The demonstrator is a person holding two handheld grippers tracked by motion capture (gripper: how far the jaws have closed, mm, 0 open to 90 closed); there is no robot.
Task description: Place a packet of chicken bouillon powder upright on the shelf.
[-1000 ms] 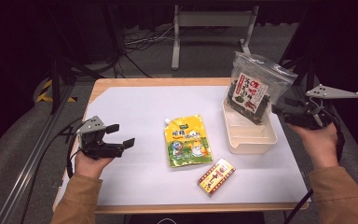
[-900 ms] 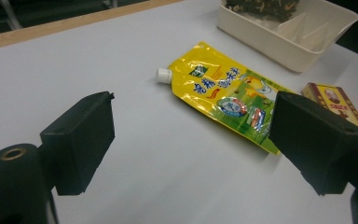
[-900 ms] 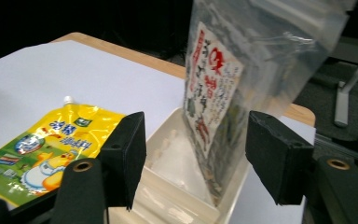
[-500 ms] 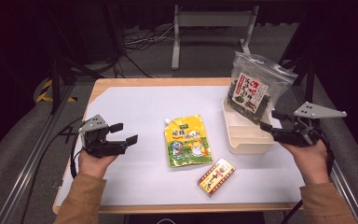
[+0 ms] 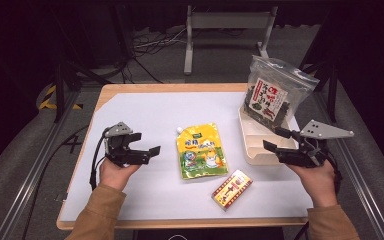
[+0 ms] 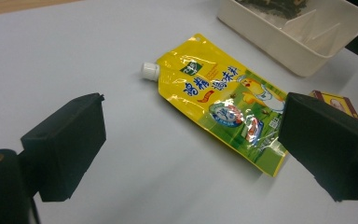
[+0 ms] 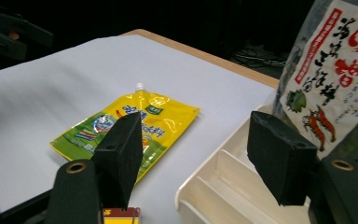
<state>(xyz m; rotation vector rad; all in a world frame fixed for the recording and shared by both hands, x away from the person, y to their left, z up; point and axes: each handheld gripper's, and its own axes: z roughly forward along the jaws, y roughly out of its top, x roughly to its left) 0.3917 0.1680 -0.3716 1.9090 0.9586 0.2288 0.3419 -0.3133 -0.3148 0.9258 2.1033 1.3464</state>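
A yellow spouted pouch [image 5: 201, 151] lies flat at the middle of the white table top, its white cap pointing away. My left gripper [image 5: 147, 143] hovers just left of it, open; its jaws have just been opening and nothing is between them. In the left gripper view the pouch [image 6: 219, 100] lies ahead, beyond the jaws. My right gripper [image 5: 273, 138] stands open over the near end of a cream divided tray [image 5: 250, 150], jaws empty. A clear bag of dried seaweed [image 5: 272, 95] stands upright in the tray's far end.
A small red and yellow box [image 5: 232, 189] lies near the front edge, between pouch and tray. The table top [image 5: 145, 107] is bare at the back left. Metal rails run along both sides, and cables and a stand lie beyond the far edge.
My right hand has come down and toward the person, from beside the seaweed bag to the tray's near end. My left hand has shifted a little right toward the pouch, its jaws wider.
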